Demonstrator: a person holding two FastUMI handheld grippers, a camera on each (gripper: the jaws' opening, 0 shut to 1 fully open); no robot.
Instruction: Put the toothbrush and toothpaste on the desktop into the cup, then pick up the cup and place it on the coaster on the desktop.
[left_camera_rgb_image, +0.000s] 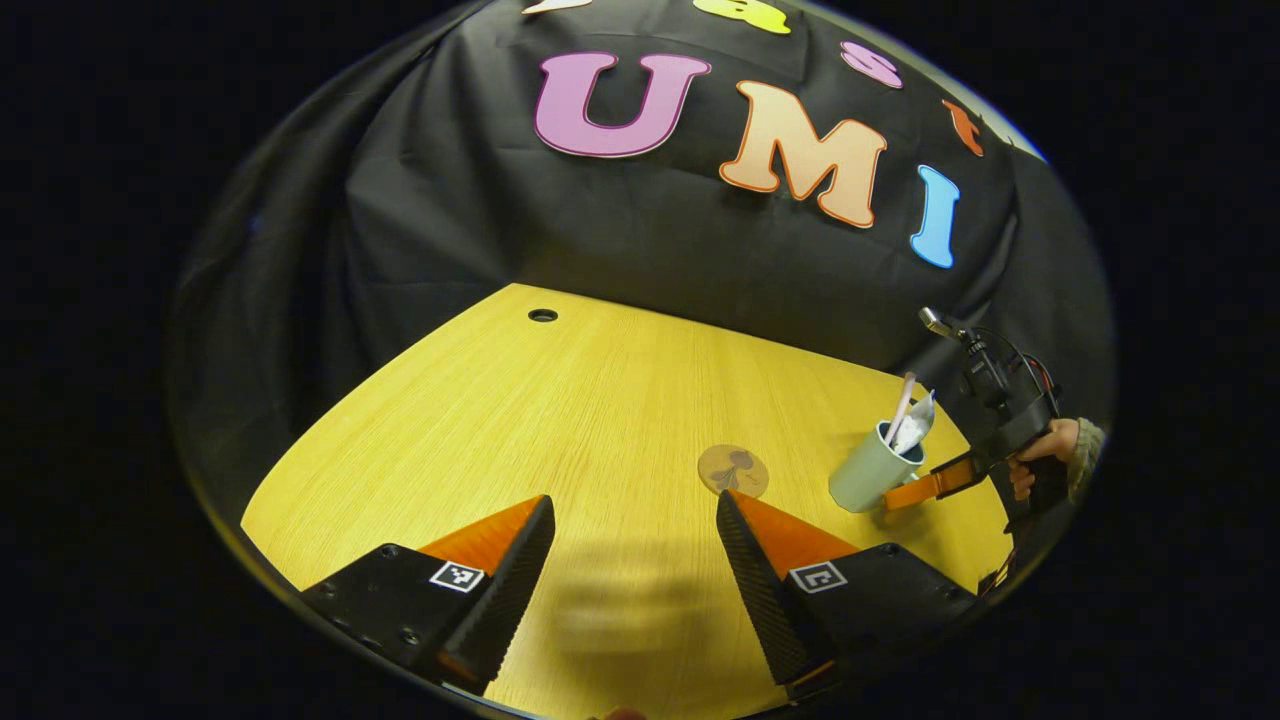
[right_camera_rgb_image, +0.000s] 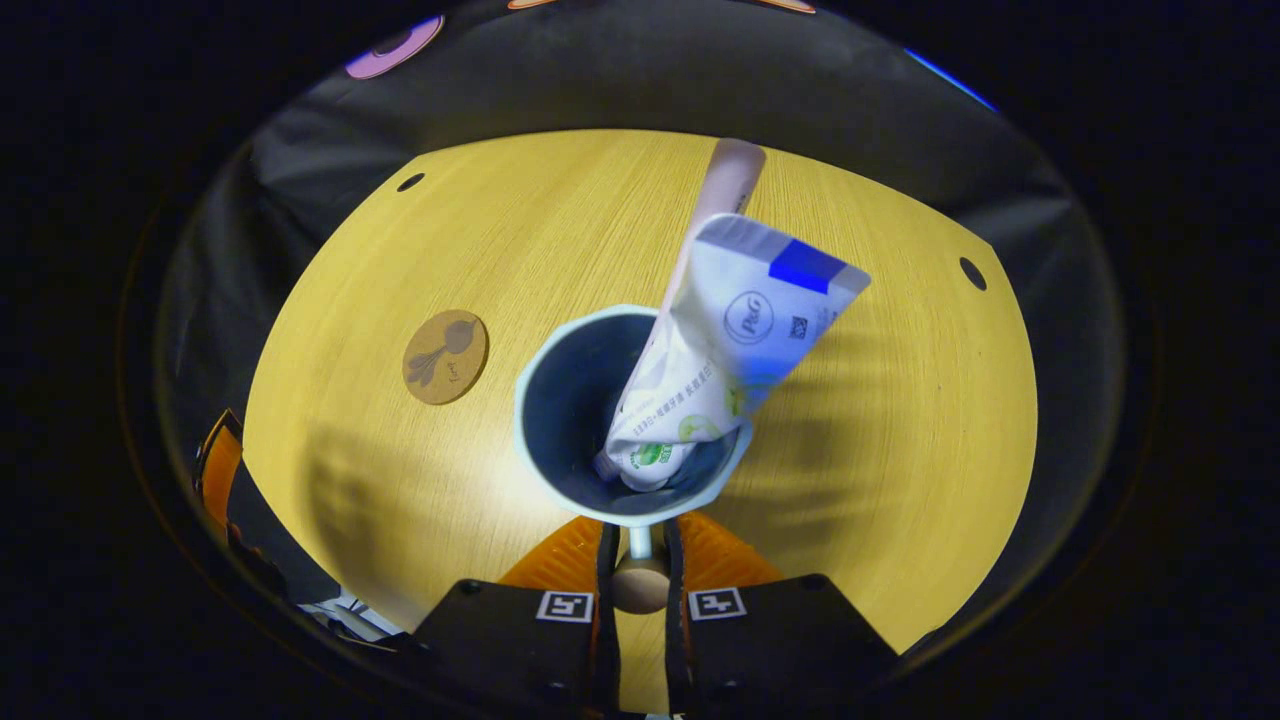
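Yellow desktop (left_camera_rgb_image: 600, 420) carries one cup (right_camera_rgb_image: 600, 420), one coaster (right_camera_rgb_image: 446, 357). Cup contains one toothpaste (right_camera_rgb_image: 735, 340), one toothbrush (right_camera_rgb_image: 728, 180). Right gripper (right_camera_rgb_image: 640, 550) is clamped on the cup handle (right_camera_rgb_image: 640, 585); left gripper (left_camera_rgb_image: 635, 560) hovers, fingers spread.

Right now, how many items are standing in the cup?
2. The toothpaste leans out over the far rim of the cup, and the toothbrush pokes up behind it. Anything smaller at the bottom would be hidden.

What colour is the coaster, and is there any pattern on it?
Brown coaster with a darker plant-like drawing; right gripper view shows it best.
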